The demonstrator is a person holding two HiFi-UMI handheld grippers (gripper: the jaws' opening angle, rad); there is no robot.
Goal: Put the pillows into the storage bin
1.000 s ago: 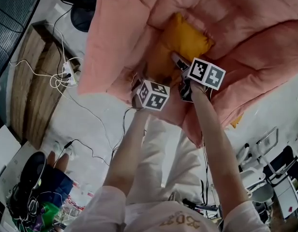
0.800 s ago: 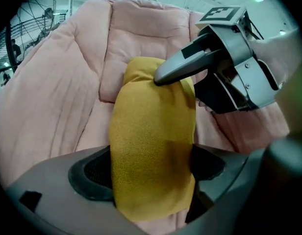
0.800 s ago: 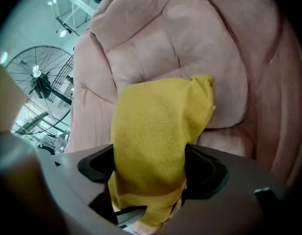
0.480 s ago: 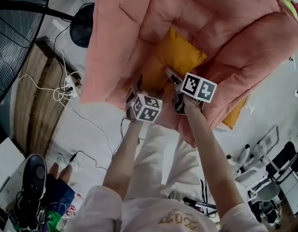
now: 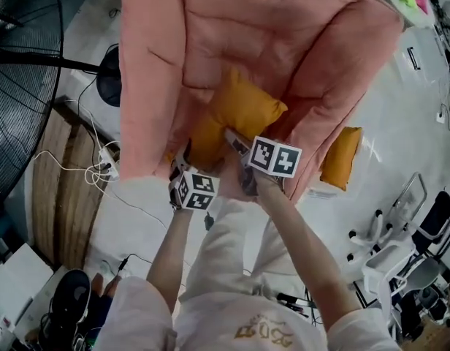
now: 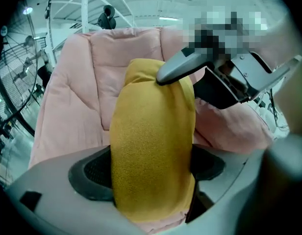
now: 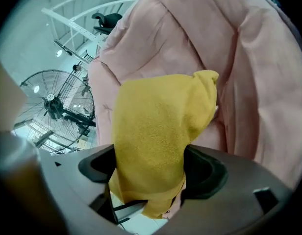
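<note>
Pillow (image 5: 238,112), yellow and plump, clamped by both grippers along its near edge, inside the open mouth of the pink quilted bin (image 5: 148,64), padded walls on 3 sides of it. Left gripper (image 6: 152,169) shut on the near-left part, cloth bulging up from between the pads. Right gripper (image 7: 148,173) on the near-right part, jaws just now closing in, cloth bunched and squeezed between them. Resting on the bin's bottom or hanging free: not to be told from here.

Likely light, soft and squashy, with no fear of breakage. Fuzzy cover, so little slip, yet much give under a pinch. Shallow bite liable to catch the cover only and let the filling sag. Better a deep bite at a corner or seam edge, 2 grips well apart as now, to stop twisting and folding. Bin soft-walled too, apt to slump inward and crowd the opening.

2nd yellow pillow (image 5: 340,157) on the pale floor (image 5: 400,115), just beside the bin's right wall, untouched. Same hold advised there: short edge, thick bite.
</note>
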